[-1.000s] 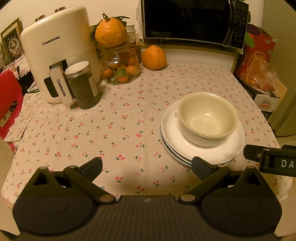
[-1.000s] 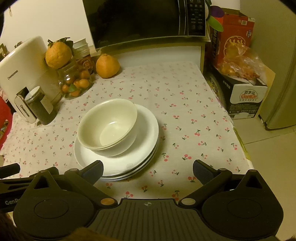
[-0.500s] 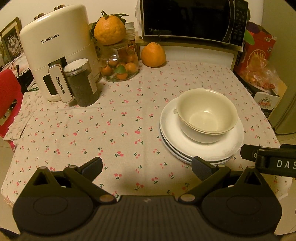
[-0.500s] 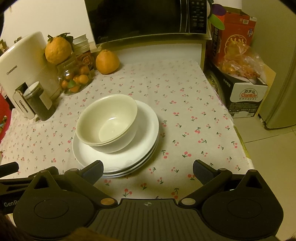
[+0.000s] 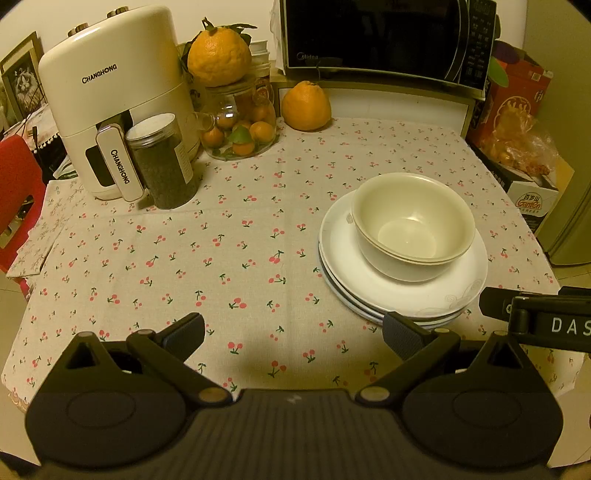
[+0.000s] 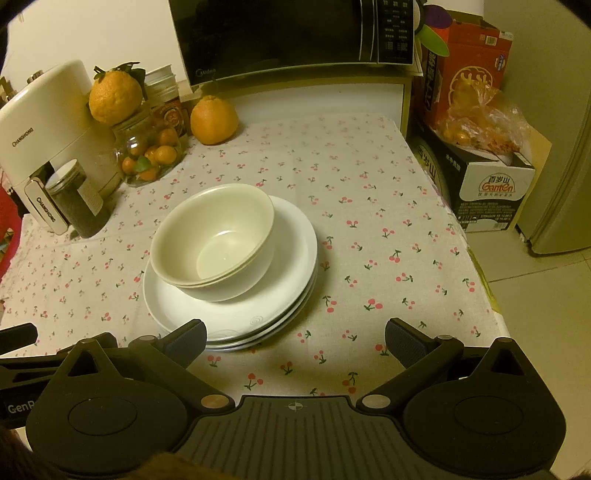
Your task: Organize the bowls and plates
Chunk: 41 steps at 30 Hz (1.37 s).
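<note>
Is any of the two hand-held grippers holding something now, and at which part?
Nothing is held. The left hand-held gripper and the right hand-held gripper both stand open and empty, short of the stacked bowls on the plates.

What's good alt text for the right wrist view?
Two nested cream bowls sit on a stack of white plates on a cherry-print tablecloth, just ahead of the open, empty right gripper. Behind stand a white air fryer, a fruit jar, an orange and a microwave.
</note>
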### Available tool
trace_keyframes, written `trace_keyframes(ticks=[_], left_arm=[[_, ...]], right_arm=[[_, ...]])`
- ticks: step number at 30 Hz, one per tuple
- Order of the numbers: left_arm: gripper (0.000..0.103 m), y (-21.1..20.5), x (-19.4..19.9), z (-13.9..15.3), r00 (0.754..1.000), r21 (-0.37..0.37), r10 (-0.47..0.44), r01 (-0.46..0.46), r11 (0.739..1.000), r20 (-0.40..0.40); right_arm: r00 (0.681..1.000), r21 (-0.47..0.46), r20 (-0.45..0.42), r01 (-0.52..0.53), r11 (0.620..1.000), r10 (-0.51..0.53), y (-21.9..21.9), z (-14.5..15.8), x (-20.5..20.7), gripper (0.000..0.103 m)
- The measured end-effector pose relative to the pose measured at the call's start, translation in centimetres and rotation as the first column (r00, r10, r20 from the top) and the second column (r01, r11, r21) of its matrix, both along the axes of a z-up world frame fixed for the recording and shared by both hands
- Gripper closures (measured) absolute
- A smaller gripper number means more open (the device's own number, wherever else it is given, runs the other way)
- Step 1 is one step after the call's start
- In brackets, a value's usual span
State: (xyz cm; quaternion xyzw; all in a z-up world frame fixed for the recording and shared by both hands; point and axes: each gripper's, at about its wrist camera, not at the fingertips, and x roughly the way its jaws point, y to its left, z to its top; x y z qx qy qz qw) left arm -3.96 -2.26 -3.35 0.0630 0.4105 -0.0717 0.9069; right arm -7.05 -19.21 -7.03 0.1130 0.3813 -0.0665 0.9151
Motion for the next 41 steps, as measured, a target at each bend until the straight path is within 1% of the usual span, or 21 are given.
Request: trace_keyframes(ticks=[34,41], left_arm=[[0.000,0.07,-0.14,-0.17,1.000,-0.004,0.000,0.000,1.000,-0.008],[0.001,0.14,-0.11,-0.35,1.000,-0.015,-0.003,0.003,1.000,-0.020]], right_arm=[[1.000,0.003,-0.010,0.002,1.000,-0.002,-0.09,-0.45,-0.01,0.000],[1.000,0.000,-0.011,0.002,1.000,-0.002,-0.08,-0.50,-0.01,0.000]])
